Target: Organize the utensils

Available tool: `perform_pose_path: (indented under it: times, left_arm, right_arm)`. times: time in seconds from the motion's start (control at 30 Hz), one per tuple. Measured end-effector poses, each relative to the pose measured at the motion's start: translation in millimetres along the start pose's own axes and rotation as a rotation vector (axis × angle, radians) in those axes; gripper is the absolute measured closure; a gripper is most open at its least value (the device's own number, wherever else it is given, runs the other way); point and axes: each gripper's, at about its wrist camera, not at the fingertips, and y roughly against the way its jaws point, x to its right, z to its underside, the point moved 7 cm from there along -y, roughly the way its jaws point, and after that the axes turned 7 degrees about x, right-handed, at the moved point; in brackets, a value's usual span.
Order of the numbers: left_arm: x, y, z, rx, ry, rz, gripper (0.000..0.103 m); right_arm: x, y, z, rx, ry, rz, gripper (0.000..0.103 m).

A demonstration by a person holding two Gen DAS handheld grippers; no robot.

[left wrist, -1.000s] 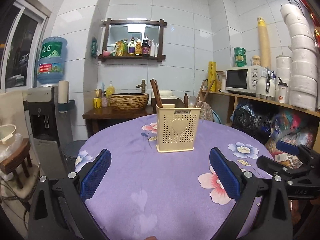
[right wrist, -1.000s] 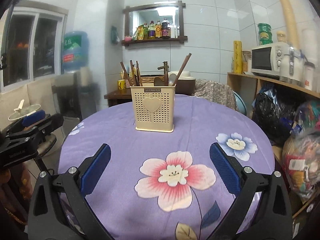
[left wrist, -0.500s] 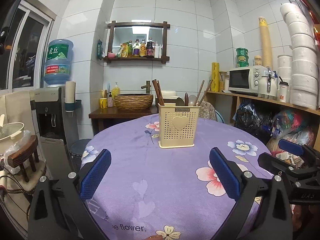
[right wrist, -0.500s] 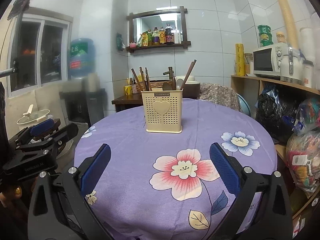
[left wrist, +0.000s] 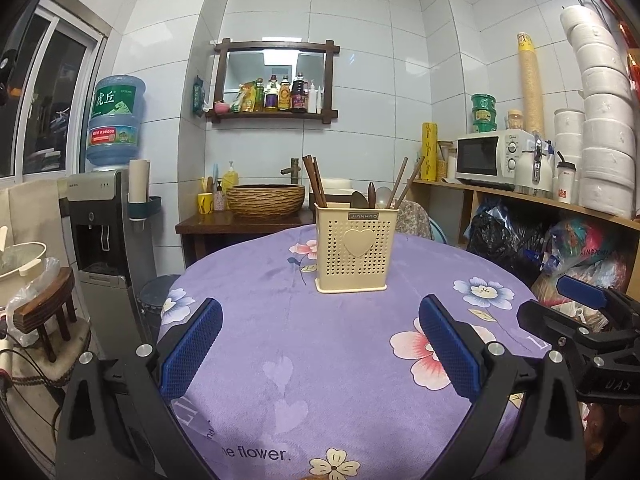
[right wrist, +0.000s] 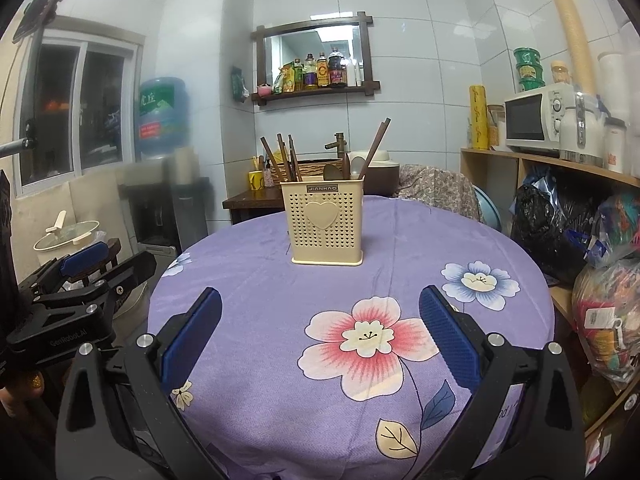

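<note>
A cream perforated utensil holder (left wrist: 355,249) with a heart on its front stands upright on the round table (left wrist: 248,280) with the purple flowered cloth. It holds brown chopsticks (left wrist: 315,186) and spoons (left wrist: 360,199). It also shows in the right wrist view (right wrist: 327,226), with chopsticks (right wrist: 376,148) leaning out. My left gripper (left wrist: 320,344) is open and empty, well short of the holder. My right gripper (right wrist: 320,340) is open and empty over the near edge of the table (right wrist: 248,264). Each gripper shows at the other view's edge.
A water dispenser (left wrist: 108,216) and a wooden stool (left wrist: 44,312) stand left of the table. A sink counter with a woven basin (left wrist: 266,199) is behind it. Shelves with a microwave (left wrist: 492,158) and bags (left wrist: 580,248) line the right side.
Both grippers have pulled back from the holder, towards the near edge of the table. More of the cloth shows in front of them. Both stay open.
</note>
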Motion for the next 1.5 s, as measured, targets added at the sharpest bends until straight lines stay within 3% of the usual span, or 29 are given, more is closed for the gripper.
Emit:
perform_pose_path:
  times: [1.5]
  left_arm:
    - [-0.3,0.3,4.8,-0.011,0.006,-0.010,0.005]
  right_arm:
    - [-3.4,-2.1,2.8,-0.015,-0.005,0.004,0.006]
